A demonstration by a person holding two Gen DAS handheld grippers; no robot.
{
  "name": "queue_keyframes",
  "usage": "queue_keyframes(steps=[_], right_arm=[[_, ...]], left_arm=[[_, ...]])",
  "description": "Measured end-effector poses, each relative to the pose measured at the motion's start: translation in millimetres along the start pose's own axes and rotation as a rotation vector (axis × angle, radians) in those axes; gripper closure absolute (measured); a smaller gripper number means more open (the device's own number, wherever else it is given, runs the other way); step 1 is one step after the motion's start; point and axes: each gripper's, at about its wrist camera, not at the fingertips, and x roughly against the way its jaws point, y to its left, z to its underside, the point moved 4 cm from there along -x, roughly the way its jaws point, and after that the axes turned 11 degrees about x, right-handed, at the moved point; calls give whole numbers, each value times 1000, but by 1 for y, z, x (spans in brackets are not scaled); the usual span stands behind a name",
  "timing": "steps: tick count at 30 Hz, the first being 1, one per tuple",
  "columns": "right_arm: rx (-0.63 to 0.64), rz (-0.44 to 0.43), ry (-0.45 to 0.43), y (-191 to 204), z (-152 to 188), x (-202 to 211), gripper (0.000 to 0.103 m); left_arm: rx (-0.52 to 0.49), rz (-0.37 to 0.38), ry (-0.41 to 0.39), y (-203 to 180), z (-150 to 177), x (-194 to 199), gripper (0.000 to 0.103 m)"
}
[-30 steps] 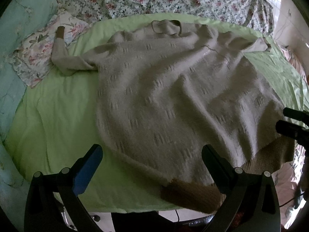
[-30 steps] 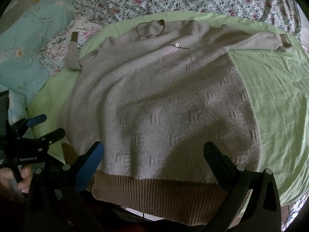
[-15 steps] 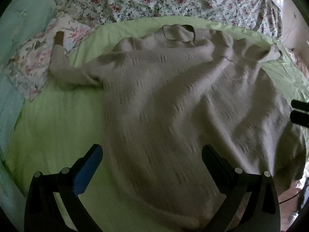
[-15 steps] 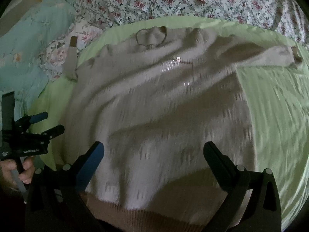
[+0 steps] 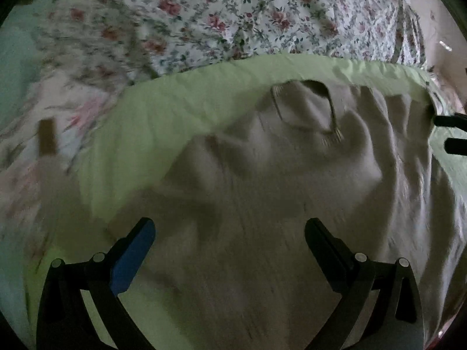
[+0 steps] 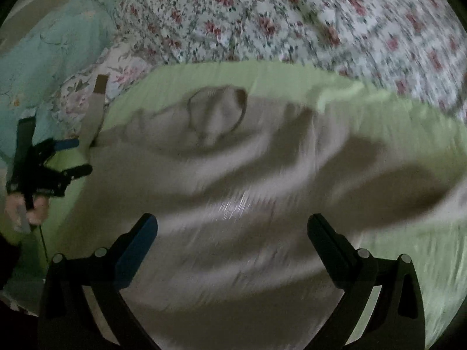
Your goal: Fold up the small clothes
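Note:
A beige knit sweater [image 5: 262, 204] lies spread on a light green sheet [image 5: 163, 122], neck opening [image 5: 306, 108] at the far side. It also shows in the right wrist view [image 6: 233, 198], with its neck opening [image 6: 216, 113] and left sleeve with brown cuff [image 6: 97, 102]. My left gripper [image 5: 229, 233] is open and empty over the sweater's upper body; it shows in the right wrist view [image 6: 64, 157] at the left. My right gripper [image 6: 232, 230] is open and empty over the sweater's chest; its fingertips [image 5: 451, 121] show at the right edge of the left wrist view.
A floral quilt [image 6: 292, 23] is bunched along the far side. A pale teal cover [image 6: 52, 49] and a floral pillow [image 5: 38, 134] lie at the left, under the sleeve's brown cuff [image 5: 46, 137]. Green sheet [image 6: 423, 160] lies bare to the right of the sweater.
Both grippers have moved forward over the sweater, from its brown hem toward the neck. The hem has left both views. Both stay open.

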Motion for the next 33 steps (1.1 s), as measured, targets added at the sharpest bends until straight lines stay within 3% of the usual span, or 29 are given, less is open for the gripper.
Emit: queue_keyframes(steps=[3,6,9,14,16,18,19,20,21,22,23,26,29,33], right_arm=[[31,-17,-15,-28,-28,-21,1],[48,-20,2,-53,-47,-45,1],[115,21,37,-70,-65,-68,1],[179,56,94,-94,-82,-108,1],[188,49,132,-102,-82,-127,1],[201,48,168,-107,-82,-142,1],[204,64,189,-109,-79,-150,10],[196,78,216,-112,-74,-159,42],[180,73,224,-112,-71,-163,54],[153,67,194,-111,-70,-159,70],[147,79,170,-111,-71,-155,93],[103,122,86,-112,-82,-132,93],[25,188,6,-124,-92,-115,95],[-43,233,64,-137,-82,-144,95]], left_arm=[[-35,68,24,3,-26,-33,1],[-84,89,75,8,-42,-67,1],[-126,133,110,5,-50,-89,1],[-214,142,181,3,-41,-123,2],[-225,133,188,5,-37,-132,13],[-205,153,192,7,-36,-135,41],[-199,162,169,7,-38,-132,53],[-191,149,149,7,-41,-128,77],[-180,128,139,7,-43,-127,95],[-174,118,130,6,-44,-123,95],[-176,97,111,6,-45,-119,95],[-168,5,35,10,-56,-108,96],[-62,-43,20,26,-70,-117,96],[26,-106,18,41,-67,-140,95]])
